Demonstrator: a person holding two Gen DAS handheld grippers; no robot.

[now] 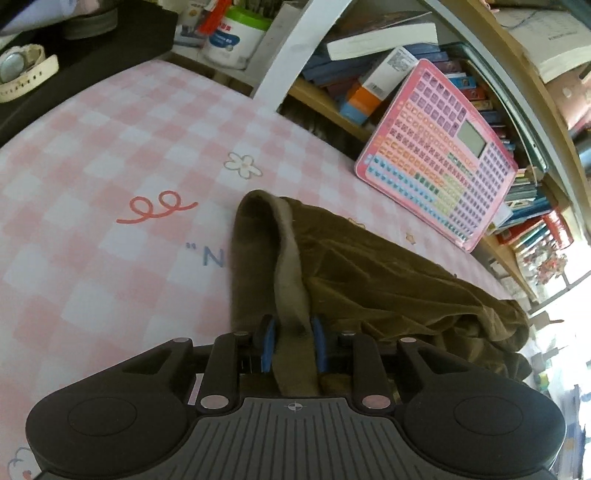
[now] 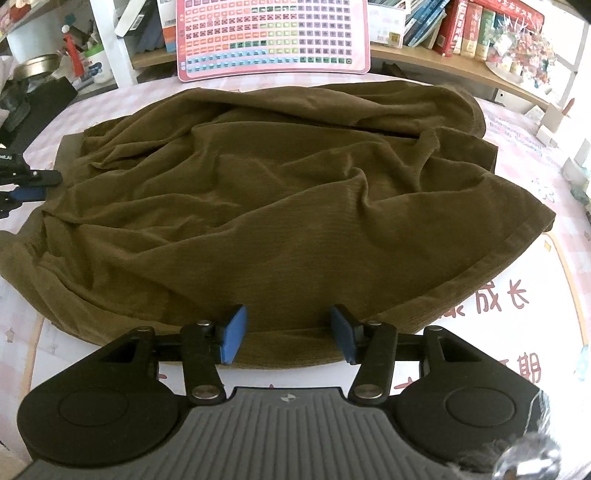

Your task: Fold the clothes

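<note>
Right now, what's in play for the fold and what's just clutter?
In play:
olive-brown corduroy garment
left gripper, shut on its waistband
right gripper, open at the hem

Clutter:
pink button learning tablet
white wristwatch
shelved books

A desk (image 1: 110,155) under a pink-and-white checked cover printed with flowers and squiggles fills the foreground. Behind it runs a wooden bookshelf (image 2: 443,61) packed with books (image 2: 469,29), divided by a white upright post (image 1: 291,48). A pink button-covered learning pad (image 1: 439,151) leans against the shelf. A white wristwatch (image 1: 22,72) lies on a black surface at the far left. Bright daylight floods in from the right.
</note>
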